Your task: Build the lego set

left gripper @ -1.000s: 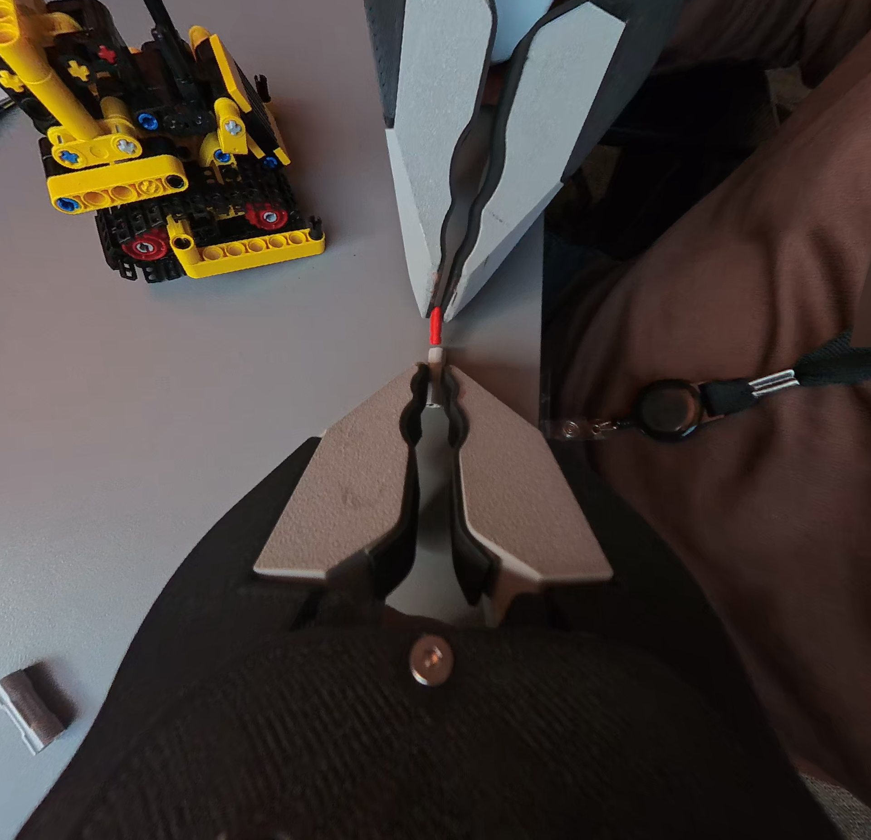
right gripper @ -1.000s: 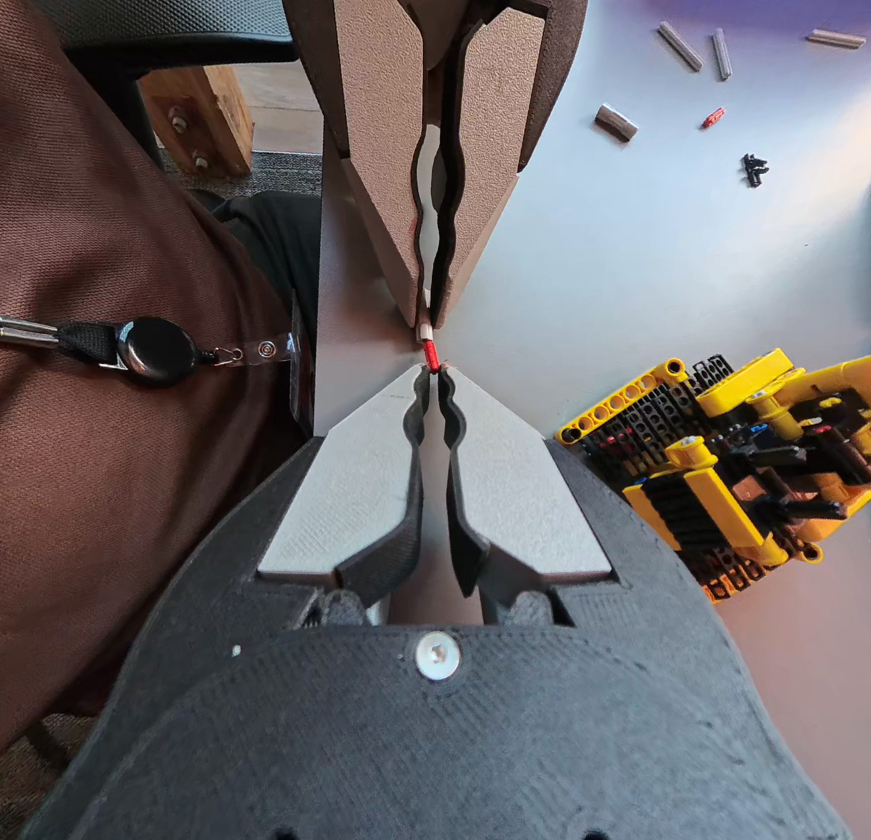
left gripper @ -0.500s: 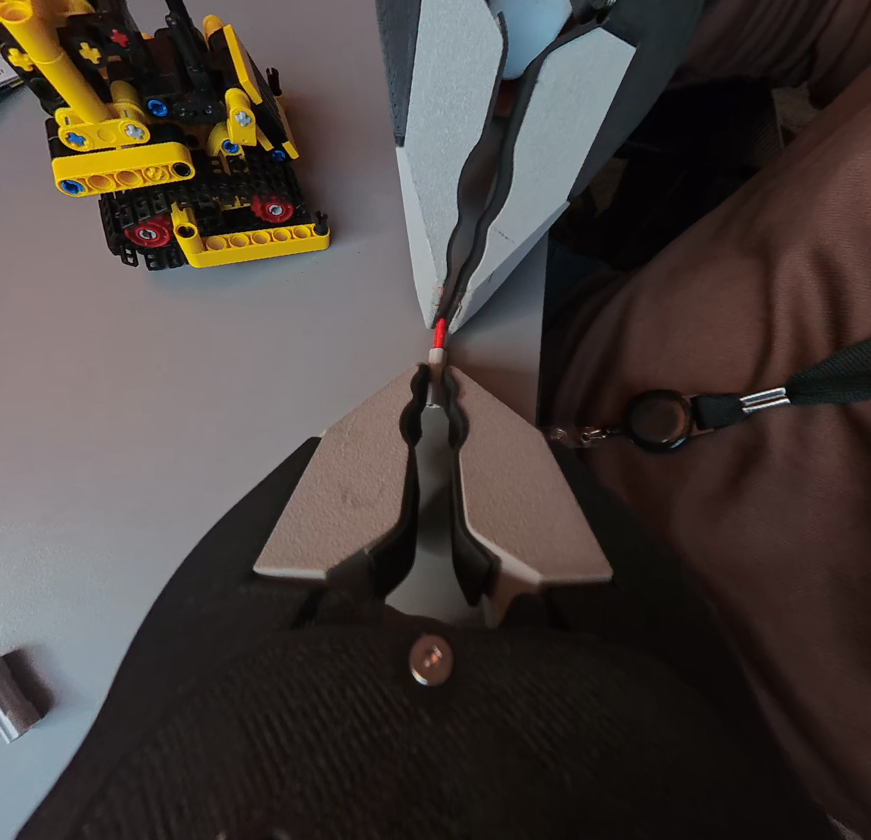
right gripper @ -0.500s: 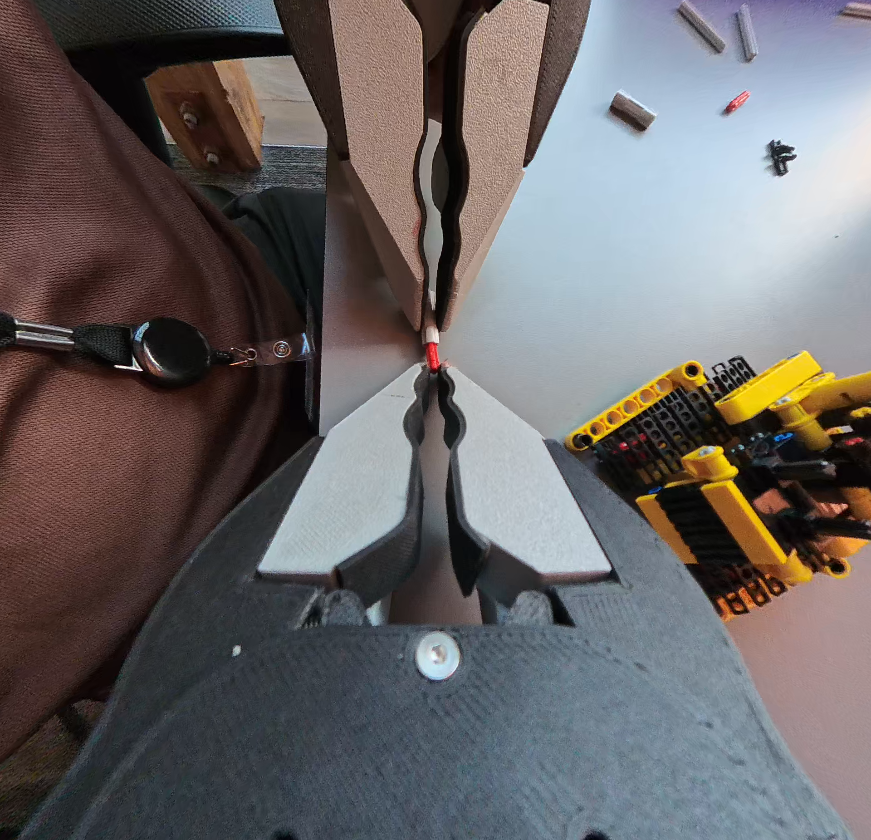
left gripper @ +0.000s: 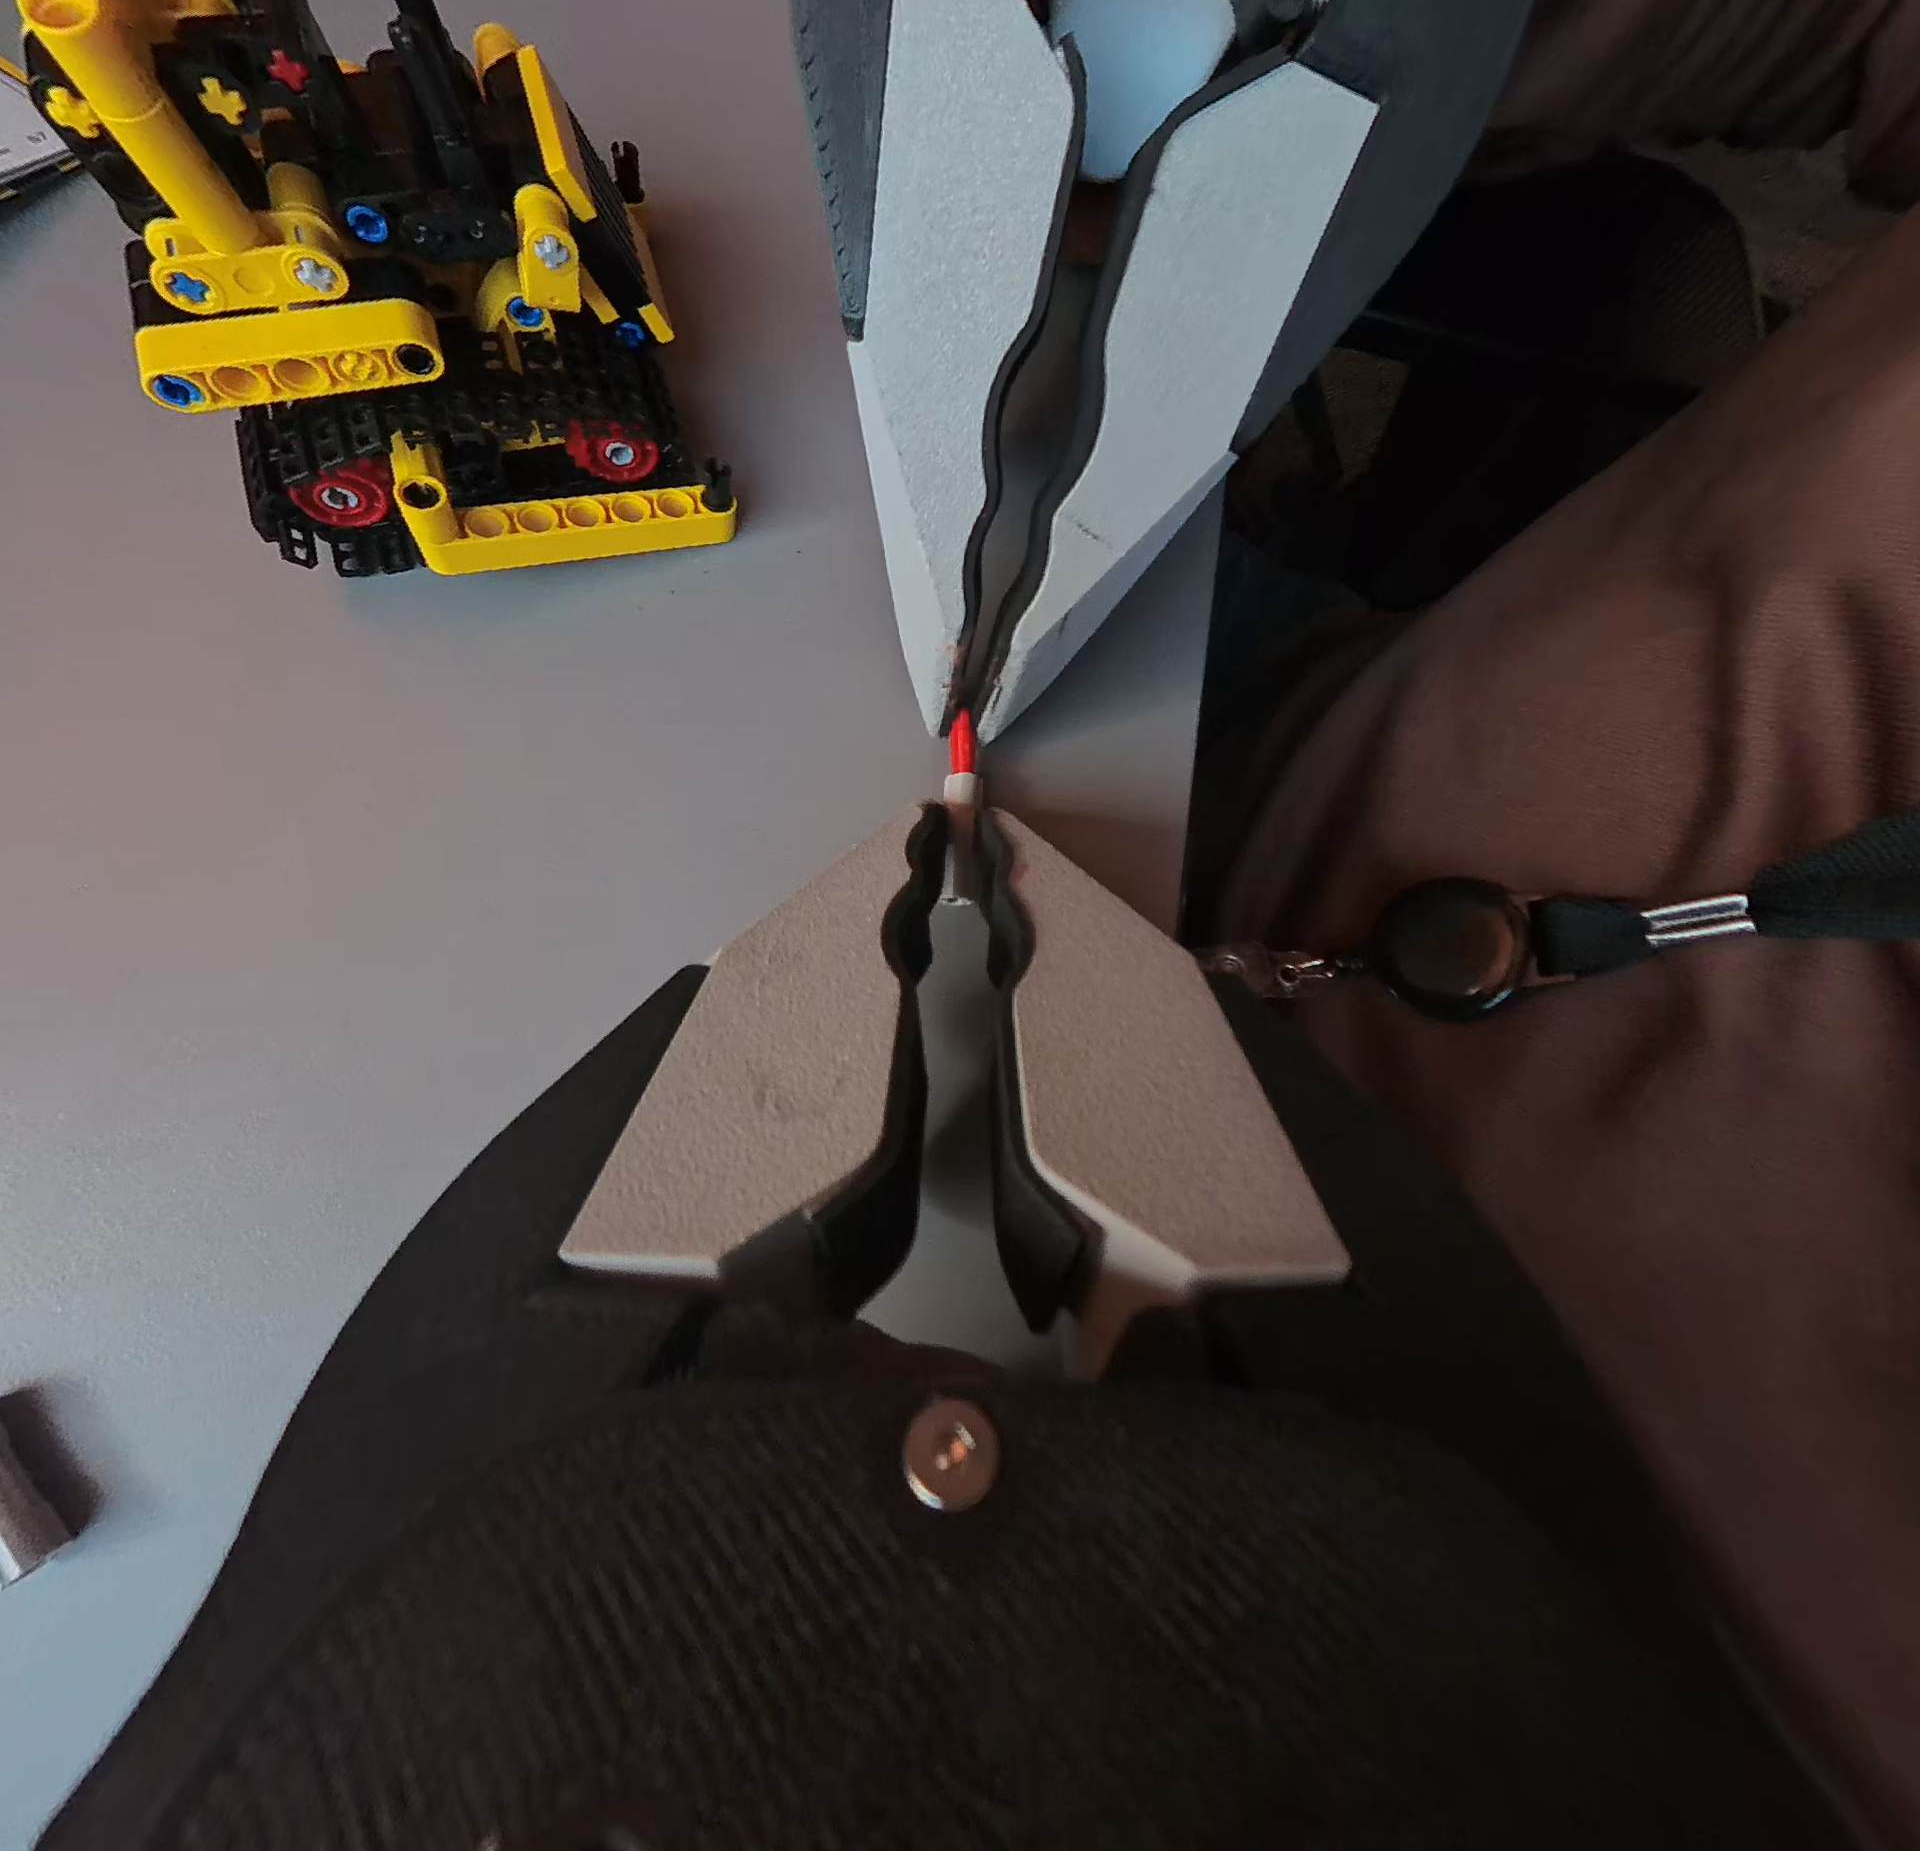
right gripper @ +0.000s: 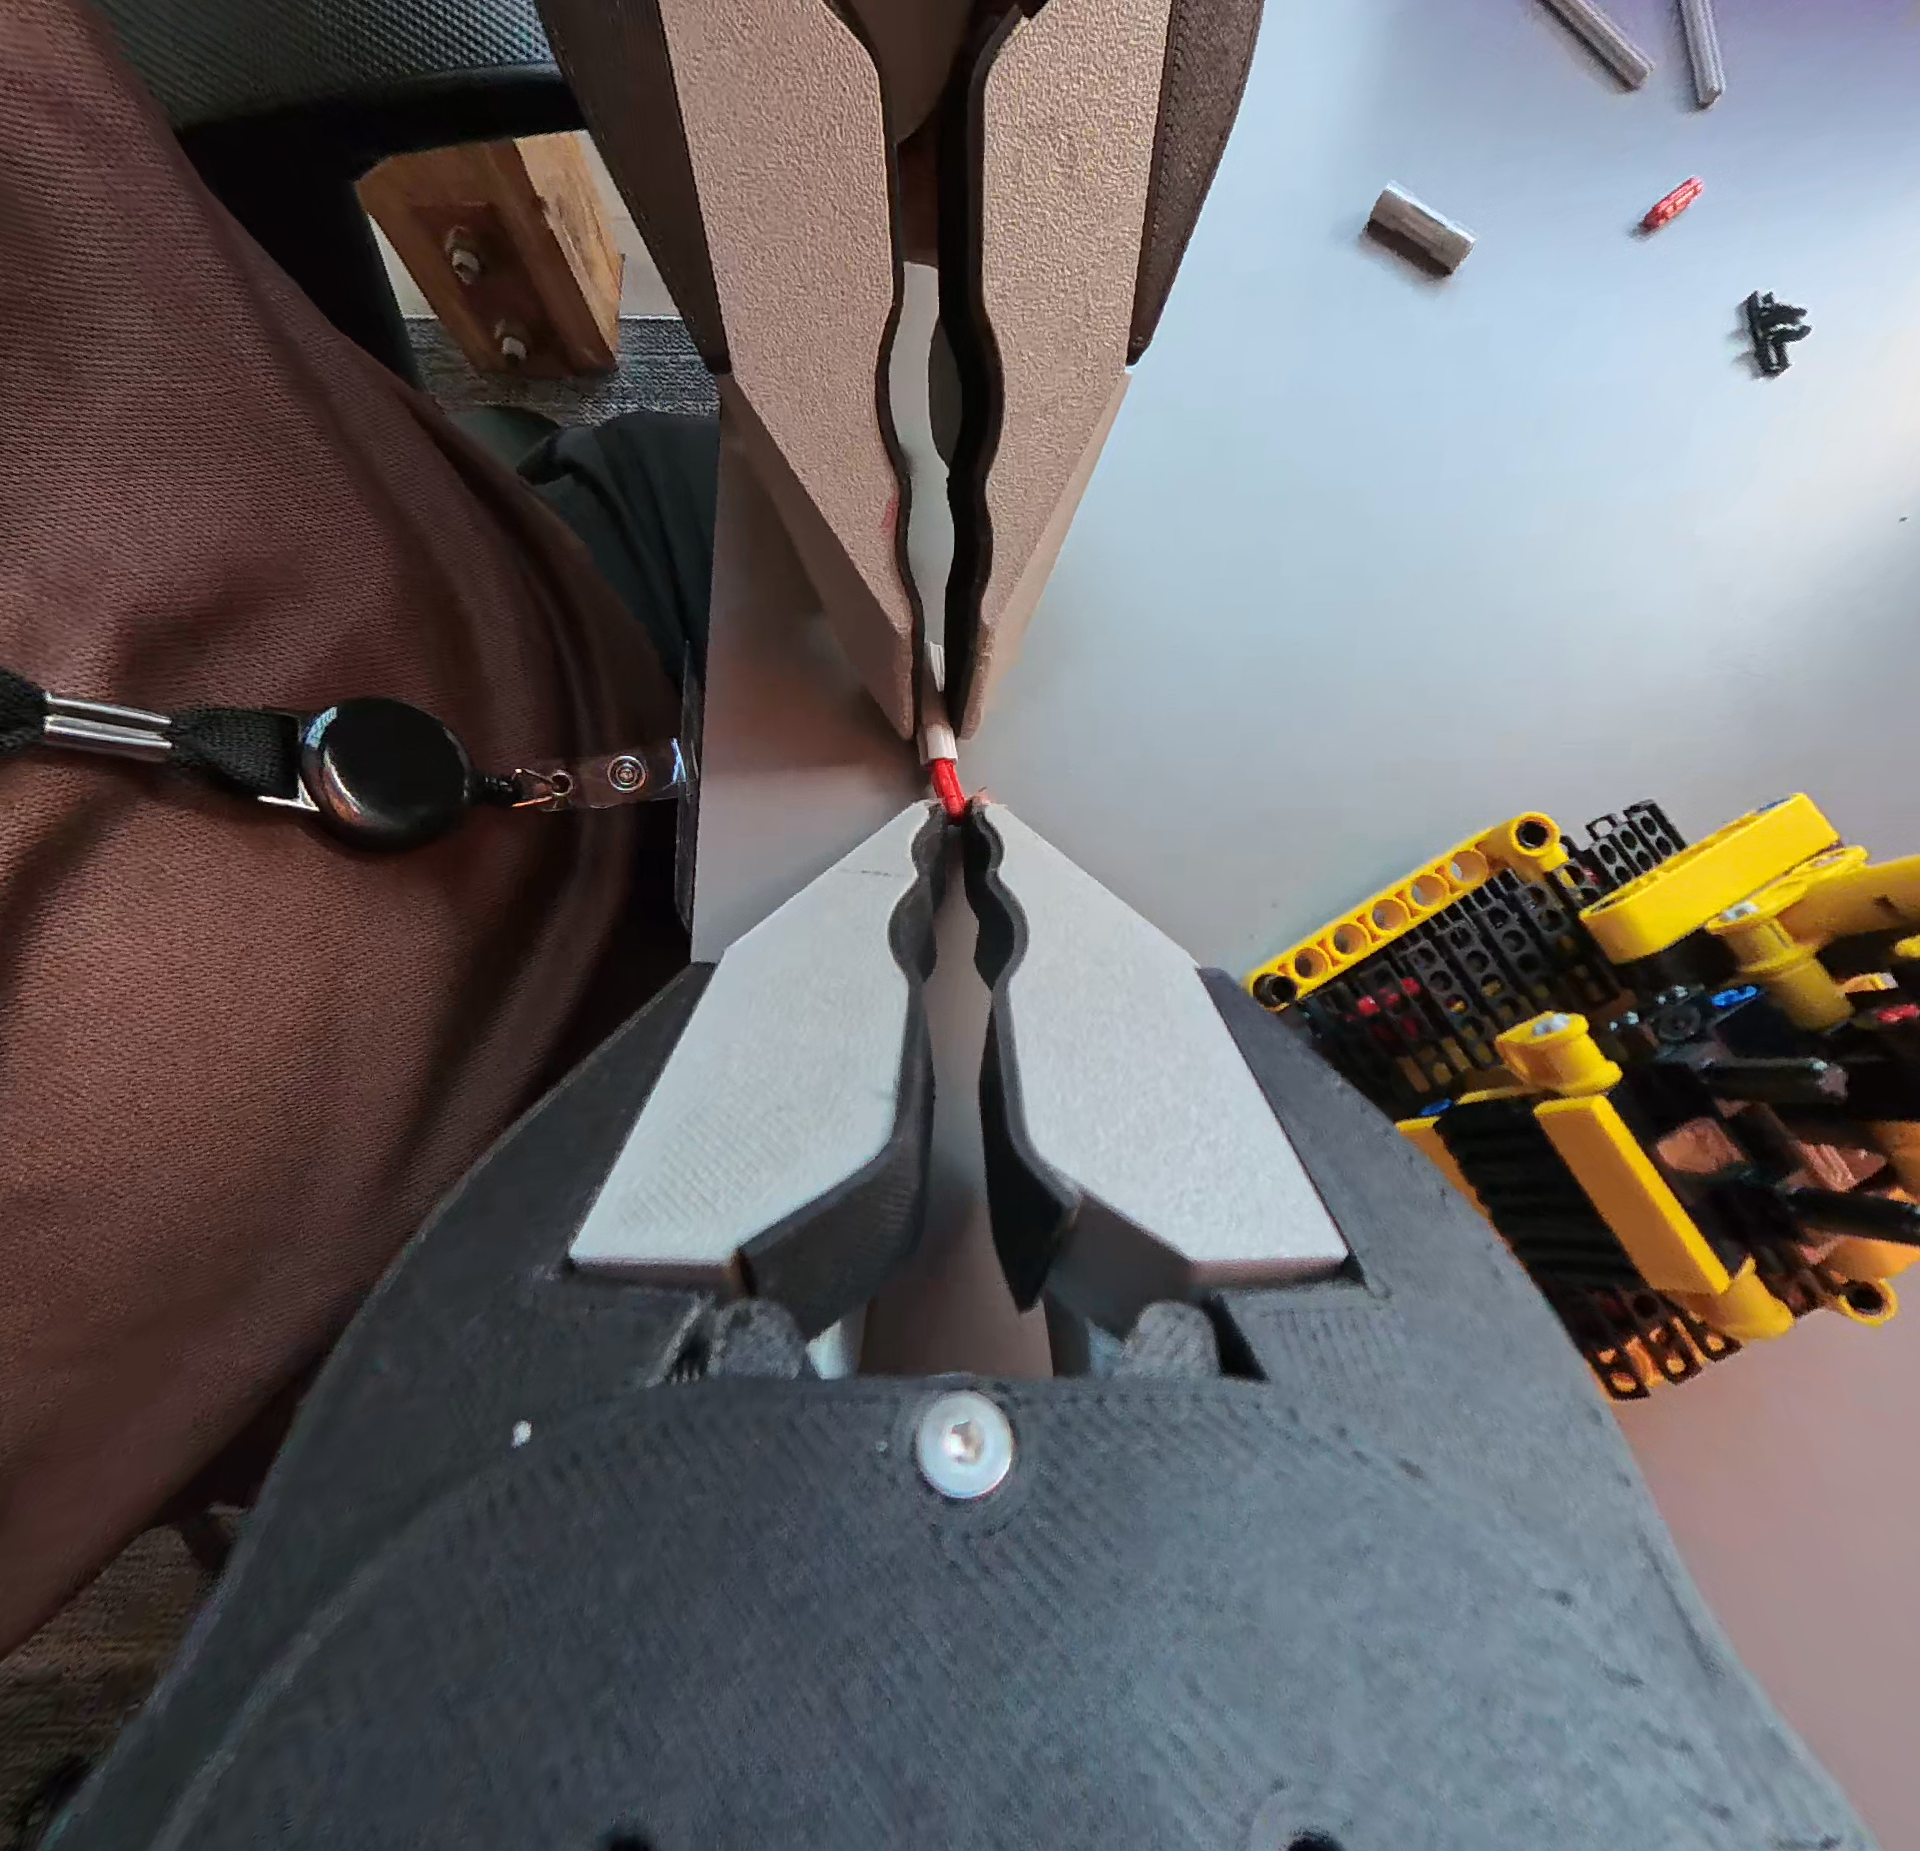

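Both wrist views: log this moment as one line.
left gripper: shut on white sleeve | right gripper: shut on red pin | pin meets sleeve tip to tip above table edge | model: on table, untouched

The table (left gripper: pixel 312 866) looks smooth and matt; the lego vehicle (left gripper: pixel 395 284) is glossy plastic. Each claw's fingers (right gripper: pixel 769 1074) are grainy and matt, on ribbed plastic bodies. The person's brown cloth (left gripper: pixel 1610 970) is woven.

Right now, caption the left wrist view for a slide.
Left gripper and right gripper join small white sleeve and thin red pin beside yellow-black lego vehicle.
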{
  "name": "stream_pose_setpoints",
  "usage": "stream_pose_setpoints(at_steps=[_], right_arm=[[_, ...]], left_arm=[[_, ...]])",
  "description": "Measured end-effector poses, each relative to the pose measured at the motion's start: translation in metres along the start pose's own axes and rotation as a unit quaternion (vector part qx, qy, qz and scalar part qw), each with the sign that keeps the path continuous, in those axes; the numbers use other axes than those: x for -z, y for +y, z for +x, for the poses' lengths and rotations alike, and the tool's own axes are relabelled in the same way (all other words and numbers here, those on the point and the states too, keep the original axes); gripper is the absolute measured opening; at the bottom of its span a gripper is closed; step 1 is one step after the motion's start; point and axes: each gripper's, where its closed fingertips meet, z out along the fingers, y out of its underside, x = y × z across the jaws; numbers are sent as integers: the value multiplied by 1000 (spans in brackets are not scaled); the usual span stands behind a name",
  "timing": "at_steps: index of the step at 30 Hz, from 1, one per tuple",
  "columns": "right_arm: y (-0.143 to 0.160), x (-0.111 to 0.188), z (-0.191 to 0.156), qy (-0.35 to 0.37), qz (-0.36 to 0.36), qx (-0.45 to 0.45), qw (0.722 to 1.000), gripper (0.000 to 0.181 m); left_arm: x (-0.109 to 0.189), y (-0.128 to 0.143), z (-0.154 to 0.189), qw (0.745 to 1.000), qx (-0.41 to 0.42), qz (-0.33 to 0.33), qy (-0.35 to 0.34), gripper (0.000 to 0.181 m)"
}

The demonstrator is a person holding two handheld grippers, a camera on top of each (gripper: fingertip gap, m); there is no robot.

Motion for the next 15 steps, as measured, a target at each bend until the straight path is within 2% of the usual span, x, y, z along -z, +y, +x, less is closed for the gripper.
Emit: stream_pose_setpoints(at_steps=[6,15], right_arm=[[0,0,-4,-5,0,4,1000,1],[-3,-3,-3,28,-2,-14,1000,1]], left_arm=[[0,0,1,1000,-5,-1,-3,3],[1,1,-1,1000,-4,0,-11,3]])
